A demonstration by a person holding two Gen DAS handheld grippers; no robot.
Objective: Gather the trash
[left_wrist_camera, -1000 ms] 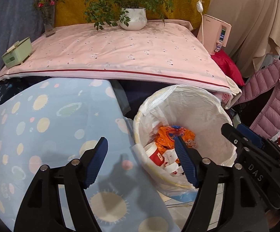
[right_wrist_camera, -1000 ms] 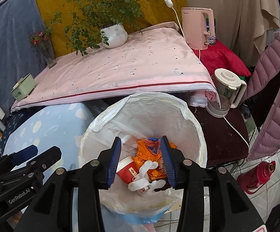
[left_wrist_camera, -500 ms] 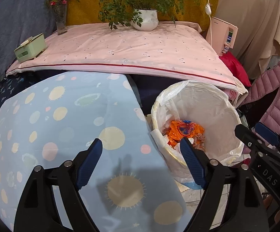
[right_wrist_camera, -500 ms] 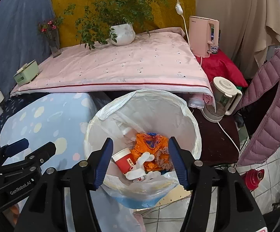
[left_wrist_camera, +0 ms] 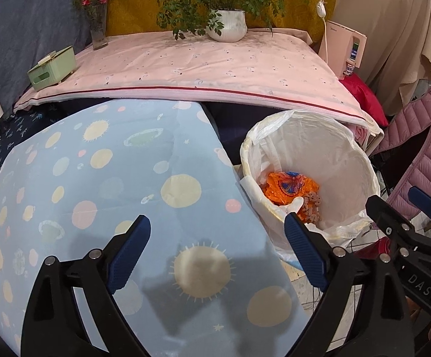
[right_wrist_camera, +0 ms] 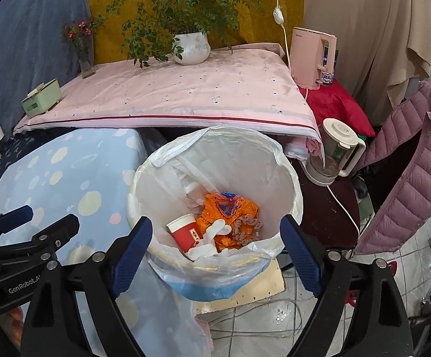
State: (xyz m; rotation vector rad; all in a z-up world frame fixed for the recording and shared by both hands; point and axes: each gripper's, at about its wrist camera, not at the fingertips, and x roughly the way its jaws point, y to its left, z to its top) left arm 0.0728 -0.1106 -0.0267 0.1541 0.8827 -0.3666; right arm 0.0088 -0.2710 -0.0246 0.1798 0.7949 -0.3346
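Observation:
A white bin lined with a plastic bag (right_wrist_camera: pixel 224 145) (left_wrist_camera: pixel 328 136) stands beside the blue spotted tablecloth (left_wrist_camera: pixel 96 184). Inside lie an orange wrapper (right_wrist_camera: pixel 230 211) (left_wrist_camera: pixel 289 186), a red paper cup (right_wrist_camera: pixel 185 233), white scraps and a small brown lumpy piece (right_wrist_camera: pixel 246 227). My right gripper (right_wrist_camera: pixel 215 248) hovers over the bin's near rim, jaws opening, nothing between them. My left gripper (left_wrist_camera: pixel 218 253) hangs over the tablecloth just left of the bin, jaws opening and empty. Each gripper shows at the edge of the other's view.
A pink-covered table (left_wrist_camera: pixel 200 62) behind holds a potted plant (left_wrist_camera: pixel 227 25), a flower vase (left_wrist_camera: pixel 98 26), a green box (left_wrist_camera: pixel 51 67) and a pink kettle (right_wrist_camera: pixel 312 56). A blender jug (right_wrist_camera: pixel 335 148) and a pink puffer jacket (right_wrist_camera: pixel 414 172) stand right of the bin. Cables lie on the tiled floor.
Both grippers' jaws have spread wider, the right one most. Both have drawn back from the bin, the left one shifting leftward over the tablecloth; the trash lies inside the bin.

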